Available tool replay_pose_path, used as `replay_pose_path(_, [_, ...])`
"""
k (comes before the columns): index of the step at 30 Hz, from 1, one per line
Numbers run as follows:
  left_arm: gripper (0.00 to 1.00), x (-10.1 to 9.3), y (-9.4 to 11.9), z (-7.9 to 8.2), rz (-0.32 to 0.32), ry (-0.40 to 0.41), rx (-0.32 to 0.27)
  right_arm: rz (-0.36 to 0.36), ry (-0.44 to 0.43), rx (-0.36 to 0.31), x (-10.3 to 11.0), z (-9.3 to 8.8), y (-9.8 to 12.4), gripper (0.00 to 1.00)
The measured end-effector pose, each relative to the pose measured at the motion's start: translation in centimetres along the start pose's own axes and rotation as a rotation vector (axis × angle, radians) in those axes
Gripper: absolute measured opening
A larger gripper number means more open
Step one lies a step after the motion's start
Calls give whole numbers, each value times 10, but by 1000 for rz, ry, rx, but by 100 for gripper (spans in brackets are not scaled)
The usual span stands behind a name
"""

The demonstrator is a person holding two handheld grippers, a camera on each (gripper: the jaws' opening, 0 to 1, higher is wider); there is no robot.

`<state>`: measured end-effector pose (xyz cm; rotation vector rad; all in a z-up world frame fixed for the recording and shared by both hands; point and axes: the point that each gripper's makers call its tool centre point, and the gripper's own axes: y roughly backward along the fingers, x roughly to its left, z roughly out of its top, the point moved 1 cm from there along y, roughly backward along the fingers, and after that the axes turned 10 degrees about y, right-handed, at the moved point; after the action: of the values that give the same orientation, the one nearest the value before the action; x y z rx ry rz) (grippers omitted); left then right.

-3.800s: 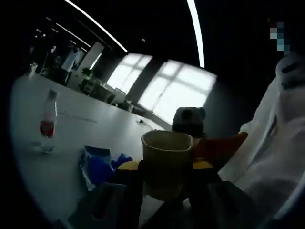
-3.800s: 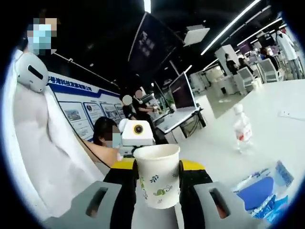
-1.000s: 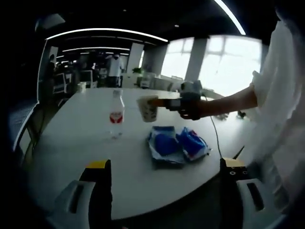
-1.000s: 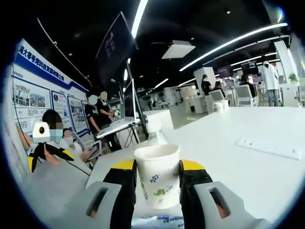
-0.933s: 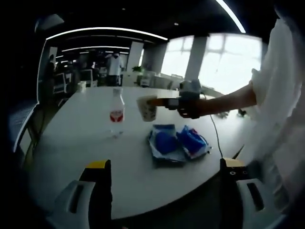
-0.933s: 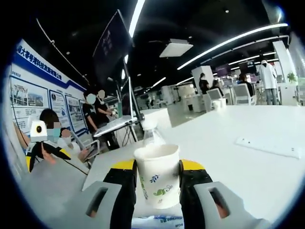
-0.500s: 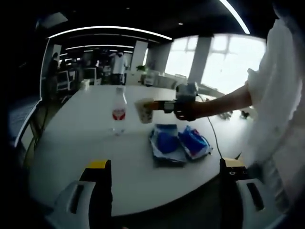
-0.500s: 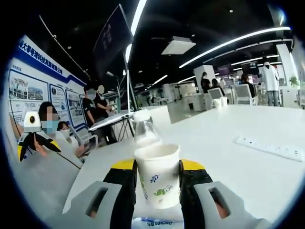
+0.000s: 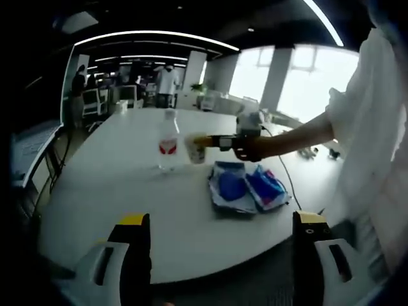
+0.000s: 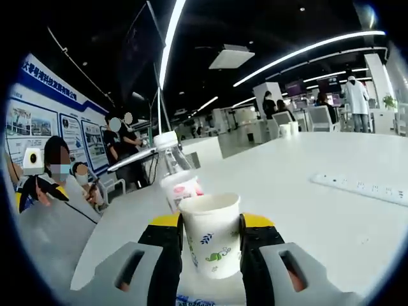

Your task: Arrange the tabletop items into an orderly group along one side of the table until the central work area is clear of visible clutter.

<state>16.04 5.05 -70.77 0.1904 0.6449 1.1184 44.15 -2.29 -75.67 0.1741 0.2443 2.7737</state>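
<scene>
White tabletop (image 9: 115,191) w/ a clear water bottle (image 9: 168,141), red label, standing upright near the middle. Right claw (image 10: 210,245) pinches a paper cup (image 10: 210,242) w/ leaf print, upright betw. its jaws; in the left gripper view that cup (image 9: 196,147) sits just right of the bottle, held out by a person's arm (image 9: 299,137). Two blue snack bags (image 9: 245,187) lie flat on the tabletop, nearer the camera than the bottle. Left claw (image 9: 217,255) is spread wide, holding nothing, at the tabletop's near edge.
</scene>
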Motion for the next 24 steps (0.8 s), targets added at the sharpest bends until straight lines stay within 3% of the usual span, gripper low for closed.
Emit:
replay_pose_path(15, [87,-2,-6,7,2,8,-16,41,53,34,1,-15,6,31])
replay_pose_path(24, [86,-2,-7,7,2,4,-14,51,138,103,-1,-27,23,29])
